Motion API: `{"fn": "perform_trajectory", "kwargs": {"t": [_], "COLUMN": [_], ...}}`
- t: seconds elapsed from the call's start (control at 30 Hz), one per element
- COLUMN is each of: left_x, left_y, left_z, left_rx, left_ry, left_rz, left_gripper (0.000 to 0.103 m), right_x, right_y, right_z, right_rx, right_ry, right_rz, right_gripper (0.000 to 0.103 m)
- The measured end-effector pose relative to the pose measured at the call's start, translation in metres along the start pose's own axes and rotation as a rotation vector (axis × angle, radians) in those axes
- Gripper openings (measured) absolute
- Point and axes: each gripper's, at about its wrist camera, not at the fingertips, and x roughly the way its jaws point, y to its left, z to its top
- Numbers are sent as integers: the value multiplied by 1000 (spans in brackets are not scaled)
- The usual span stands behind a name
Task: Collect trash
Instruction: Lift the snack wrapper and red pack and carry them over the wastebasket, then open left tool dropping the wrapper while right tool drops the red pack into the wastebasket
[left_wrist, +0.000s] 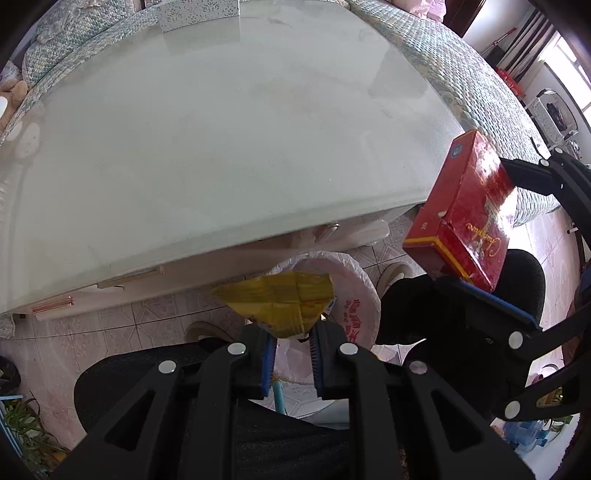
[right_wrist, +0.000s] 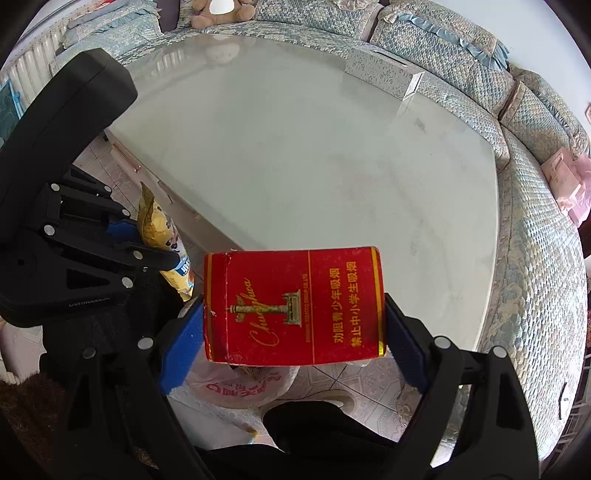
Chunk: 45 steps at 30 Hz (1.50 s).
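My left gripper (left_wrist: 293, 341) is shut on a crumpled yellow snack wrapper (left_wrist: 280, 302), held past the front edge of the glass table. The same wrapper (right_wrist: 159, 229) shows in the right wrist view beside the left gripper (right_wrist: 162, 254). My right gripper (right_wrist: 295, 328) is shut on a red cigarette pack (right_wrist: 295, 306), its blue pads pressing both short ends. That pack (left_wrist: 469, 218) hangs at the right in the left wrist view, off the table's corner. Below both grippers a white plastic trash bag (left_wrist: 347, 295) (right_wrist: 236, 387) with red print stands open on the tiled floor.
The frosted glass table (left_wrist: 221, 147) fills the upper part of both views, with a patterned silver box (right_wrist: 384, 74) at its far edge. A blue-green sofa (right_wrist: 517, 129) curves around the table. A person's dark-clothed legs (left_wrist: 147, 387) sit under the grippers.
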Motion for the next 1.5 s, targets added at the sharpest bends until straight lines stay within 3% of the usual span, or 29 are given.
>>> {"fn": "perform_trajectory", "kwargs": {"t": [0.2, 0.63, 1.1, 1.5], "left_x": [14, 58, 122, 188], "left_y": [-3, -3, -3, 12], "left_z": [-17, -48, -55, -50], "left_rx": [-12, -18, -23, -121], "left_ry": [12, 13, 117, 232], "left_rz": [-40, 39, -5, -25], "left_gripper": [16, 16, 16, 16], "right_x": [15, 48, 93, 155], "right_y": [16, 34, 27, 21], "right_z": [-29, -58, -72, -90], "right_rx": [-2, -2, 57, 111], "right_ry": [27, 58, 95, 179], "right_rz": [3, 20, 38, 76], "right_gripper": [86, 86, 86, 86]}}
